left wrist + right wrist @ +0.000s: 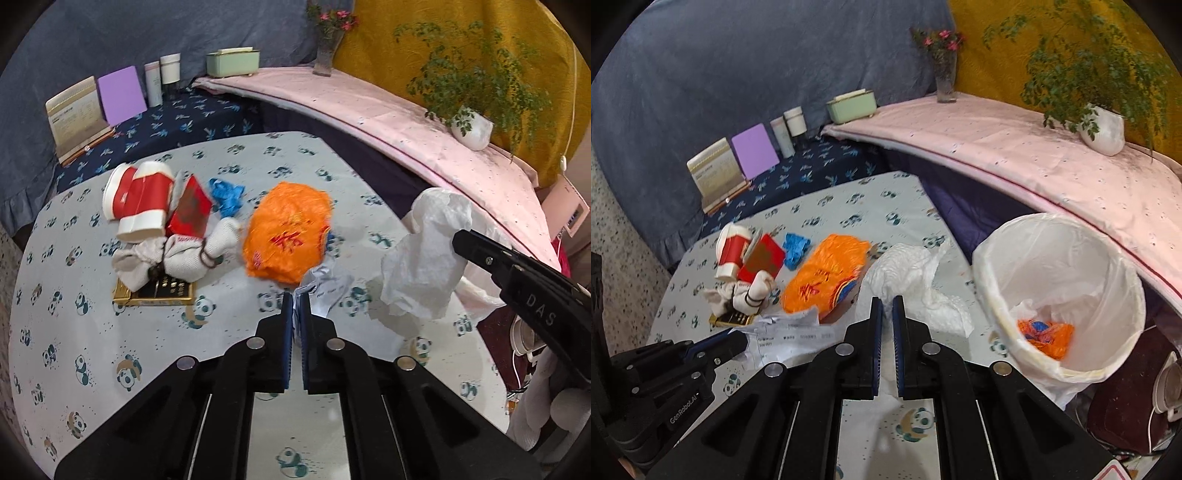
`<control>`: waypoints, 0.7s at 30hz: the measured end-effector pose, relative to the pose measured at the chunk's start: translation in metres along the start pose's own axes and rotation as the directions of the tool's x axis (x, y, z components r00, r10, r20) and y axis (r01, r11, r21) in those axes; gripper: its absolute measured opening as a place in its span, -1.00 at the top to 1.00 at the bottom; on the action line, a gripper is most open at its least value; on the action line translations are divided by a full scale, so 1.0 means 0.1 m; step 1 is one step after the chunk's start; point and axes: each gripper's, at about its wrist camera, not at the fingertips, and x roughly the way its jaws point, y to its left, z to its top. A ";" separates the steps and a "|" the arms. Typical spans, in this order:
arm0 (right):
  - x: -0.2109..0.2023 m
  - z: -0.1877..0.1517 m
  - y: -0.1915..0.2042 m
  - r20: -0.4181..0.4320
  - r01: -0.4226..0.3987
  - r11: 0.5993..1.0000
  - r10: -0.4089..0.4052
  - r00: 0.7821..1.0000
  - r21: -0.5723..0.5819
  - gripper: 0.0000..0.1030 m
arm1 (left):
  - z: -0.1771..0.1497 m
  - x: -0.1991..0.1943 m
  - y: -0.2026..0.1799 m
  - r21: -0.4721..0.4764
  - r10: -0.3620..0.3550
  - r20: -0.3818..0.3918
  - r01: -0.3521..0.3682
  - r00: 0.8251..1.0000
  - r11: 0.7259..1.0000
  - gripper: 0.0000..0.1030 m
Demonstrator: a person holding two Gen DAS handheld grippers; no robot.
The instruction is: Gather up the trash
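The right tool point(886, 301), clenched on the white tissue point(916, 280), sits just left of the lined bin point(1060, 295) at the desk's point(849, 206) right edge, while the left tool point(294, 297), gripping a crumpled receipt point(325, 286), is farther away.

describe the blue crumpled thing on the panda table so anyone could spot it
On the panda-print table, look at the far row of litter. Between the red packet and the big orange bag lies a small crumpled blue wrapper, the only bright blue piece lying by itself.
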 end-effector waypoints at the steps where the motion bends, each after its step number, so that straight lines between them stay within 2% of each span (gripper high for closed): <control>1: -0.04 0.02 -0.05 0.011 0.004 1.000 -0.004 1.000 0.008 0.89 | 0.02 -0.01 -0.05 0.008 -0.006 0.003 0.006 1.000 1.000 0.95; 10: -0.30 0.08 -0.46 0.074 0.046 0.996 -0.052 0.996 0.076 0.88 | 0.17 -0.09 -0.52 0.088 -0.048 0.038 0.045 0.998 0.995 0.99; 21: -0.47 0.07 -0.94 0.104 0.105 0.983 -0.121 0.987 0.152 0.89 | 0.39 -0.09 -0.96 0.138 -0.101 0.060 0.092 0.993 0.986 0.99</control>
